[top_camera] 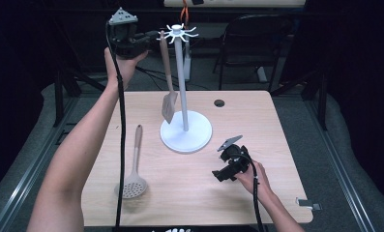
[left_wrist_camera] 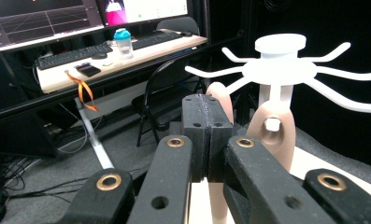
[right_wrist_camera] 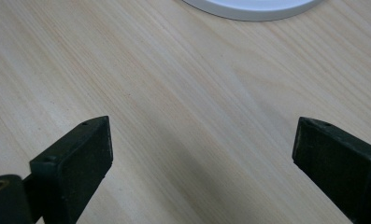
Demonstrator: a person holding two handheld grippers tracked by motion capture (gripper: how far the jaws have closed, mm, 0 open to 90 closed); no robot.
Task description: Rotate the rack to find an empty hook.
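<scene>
Beige spatula (top_camera: 169, 99) on white rack (top_camera: 184, 129), left tool (left_wrist_camera: 206, 122) clamped on its handle; right tool (right_wrist_camera: 202, 154) agape.

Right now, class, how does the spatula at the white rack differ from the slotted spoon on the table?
The spatula hangs upright by the white rack, its handle top pinched in the left gripper; the slotted spoon lies flat on the table, untouched. The spatula ends in a flat, squared blade; the spoon in a round, perforated bowl. Both are beige with long handles.

The tan slotted spatula (top_camera: 169, 92) hangs blade-down from a hook of the white rack (top_camera: 184, 87), its handle top seemingly pinched between closed black jaws.
</scene>
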